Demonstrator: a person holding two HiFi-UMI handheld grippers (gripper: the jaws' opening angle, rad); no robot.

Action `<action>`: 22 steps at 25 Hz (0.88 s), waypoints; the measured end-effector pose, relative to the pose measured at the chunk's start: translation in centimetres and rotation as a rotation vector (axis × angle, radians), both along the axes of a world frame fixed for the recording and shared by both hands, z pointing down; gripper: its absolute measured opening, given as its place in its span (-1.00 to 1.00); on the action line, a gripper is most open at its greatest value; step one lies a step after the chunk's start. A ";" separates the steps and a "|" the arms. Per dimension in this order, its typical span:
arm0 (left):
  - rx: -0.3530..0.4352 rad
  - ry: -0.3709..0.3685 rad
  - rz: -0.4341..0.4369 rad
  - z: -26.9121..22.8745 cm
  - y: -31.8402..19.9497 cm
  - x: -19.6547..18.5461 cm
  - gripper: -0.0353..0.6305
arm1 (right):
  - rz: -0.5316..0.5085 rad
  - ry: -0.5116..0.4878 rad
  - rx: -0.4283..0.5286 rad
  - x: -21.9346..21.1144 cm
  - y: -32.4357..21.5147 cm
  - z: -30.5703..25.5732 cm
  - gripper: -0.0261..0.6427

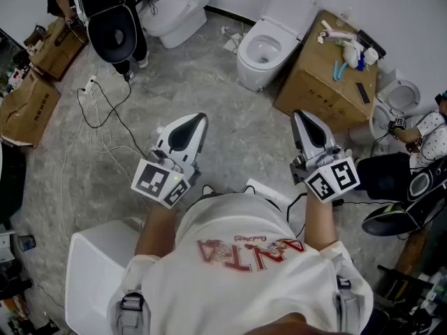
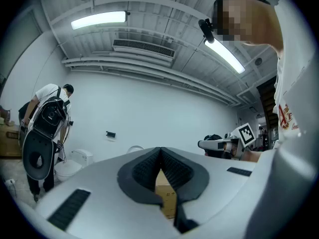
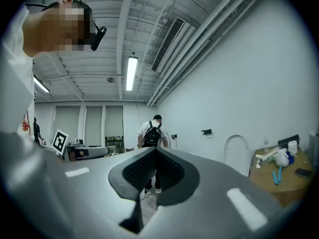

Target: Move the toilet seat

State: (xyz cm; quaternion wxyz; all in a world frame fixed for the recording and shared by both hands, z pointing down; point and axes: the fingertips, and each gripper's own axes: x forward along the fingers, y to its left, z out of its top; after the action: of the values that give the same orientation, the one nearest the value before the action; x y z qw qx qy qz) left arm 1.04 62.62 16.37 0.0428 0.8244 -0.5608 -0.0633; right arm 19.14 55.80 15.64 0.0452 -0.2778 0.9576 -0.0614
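A white toilet (image 1: pixel 260 51) stands on the grey floor ahead, its lid (image 1: pixel 293 4) raised against the wall and the seat ring down on the bowl. My left gripper (image 1: pixel 200 120) and right gripper (image 1: pixel 299 117) are both held up near my chest, well short of the toilet and pointing towards it. Both are shut with nothing in them. In the left gripper view the left gripper (image 2: pixel 160 151) has its dark pads meeting at the tip. In the right gripper view the right gripper (image 3: pixel 155 151) looks the same, and the raised lid (image 3: pixel 236 154) shows at the right.
A cardboard box (image 1: pixel 316 82) with small items on top stands right of the toilet. Another toilet (image 1: pixel 178 9) and a person (image 1: pixel 105 12) are at the far left, with cables (image 1: pixel 105 117) on the floor. A white block (image 1: pixel 94 264) sits by my left side. A second person (image 1: pixel 427 135) crouches at the right.
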 end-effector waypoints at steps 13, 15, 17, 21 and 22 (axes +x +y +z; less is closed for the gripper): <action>0.000 0.003 0.012 0.3 0.0 -0.5 -0.87 | 0.015 0.005 0.010 -0.6 0.0 0.2 -0.92; -0.001 0.004 0.013 0.3 0.0 -0.6 -0.87 | 0.012 -0.020 0.010 -0.6 0.0 -0.1 -0.92; -0.004 0.005 0.013 0.2 -0.1 -0.8 -0.87 | 0.006 -0.035 0.016 -0.8 0.0 -0.5 -0.92; -0.003 0.005 0.013 0.2 0.1 -1.6 -0.87 | 0.008 -0.037 0.006 -1.7 -0.3 -0.3 -0.92; -0.003 0.005 0.012 0.2 0.1 -1.9 -0.87 | 0.009 -0.037 0.001 -2.0 -0.4 -0.2 -0.92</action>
State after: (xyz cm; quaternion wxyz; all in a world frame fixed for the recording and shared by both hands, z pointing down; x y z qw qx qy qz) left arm -0.83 62.76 16.61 0.0459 0.8276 -0.5558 -0.0640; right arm 17.18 55.41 15.42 0.0632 -0.2808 0.9554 -0.0659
